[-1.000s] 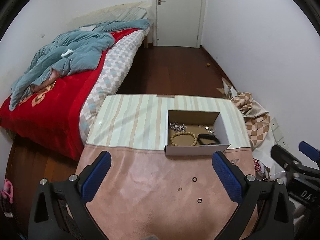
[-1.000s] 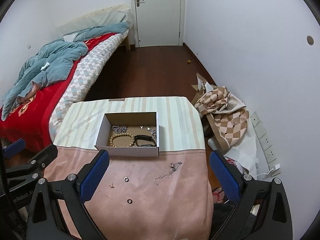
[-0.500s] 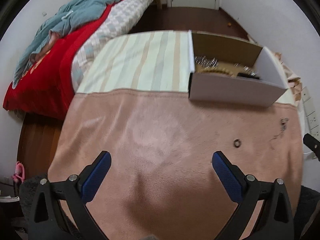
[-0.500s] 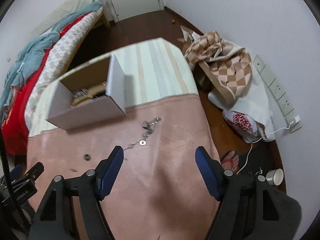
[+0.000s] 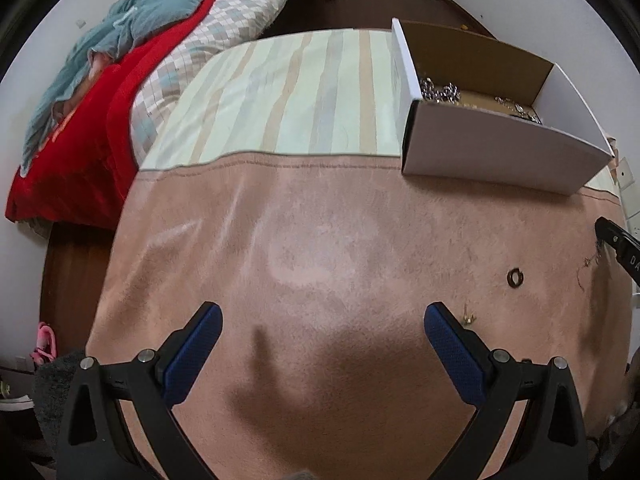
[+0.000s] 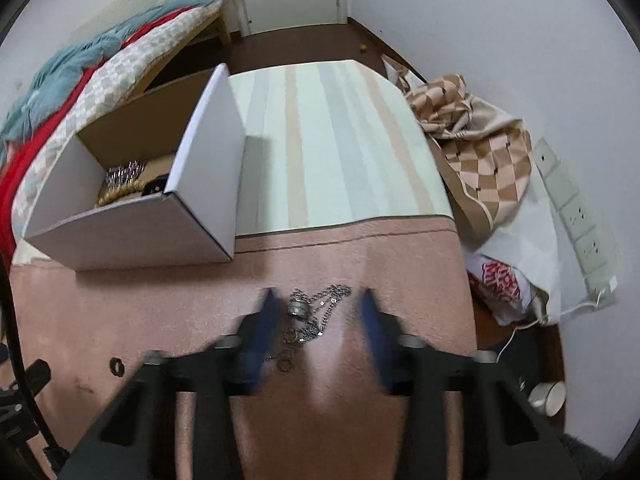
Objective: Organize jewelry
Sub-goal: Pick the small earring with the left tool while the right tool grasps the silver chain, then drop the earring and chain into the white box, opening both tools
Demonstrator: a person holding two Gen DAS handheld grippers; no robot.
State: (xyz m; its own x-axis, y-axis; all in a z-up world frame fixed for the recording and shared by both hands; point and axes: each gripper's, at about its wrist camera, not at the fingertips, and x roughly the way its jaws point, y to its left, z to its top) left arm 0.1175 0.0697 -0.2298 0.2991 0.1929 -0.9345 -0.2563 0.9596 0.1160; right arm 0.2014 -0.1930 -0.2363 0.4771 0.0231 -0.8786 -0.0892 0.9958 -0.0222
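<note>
A silver chain necklace (image 6: 316,314) with a small round pendant lies on the pink cloth, between the blurred blue fingers of my right gripper (image 6: 318,300), which is open and low over it. A white cardboard box (image 6: 132,216) at the left holds beads and silver jewelry; it also shows in the left wrist view (image 5: 500,148). My left gripper (image 5: 322,320) is open and empty over bare pink cloth. A dark ring (image 5: 515,278) and a small earring (image 5: 468,316) lie to its right. The ring also shows in the right wrist view (image 6: 117,366).
The table carries a pink cloth (image 5: 320,240) in front and a striped cloth (image 5: 288,92) behind. A bed with red and teal bedding (image 5: 100,92) stands left. Checked fabric and bags (image 6: 484,152) lie on the floor at the right, with a wall socket strip (image 6: 576,216).
My right gripper has dropped and moved forward over the necklace, its fingers closing in narrower around it. My left gripper has come lower over the pink cloth.
</note>
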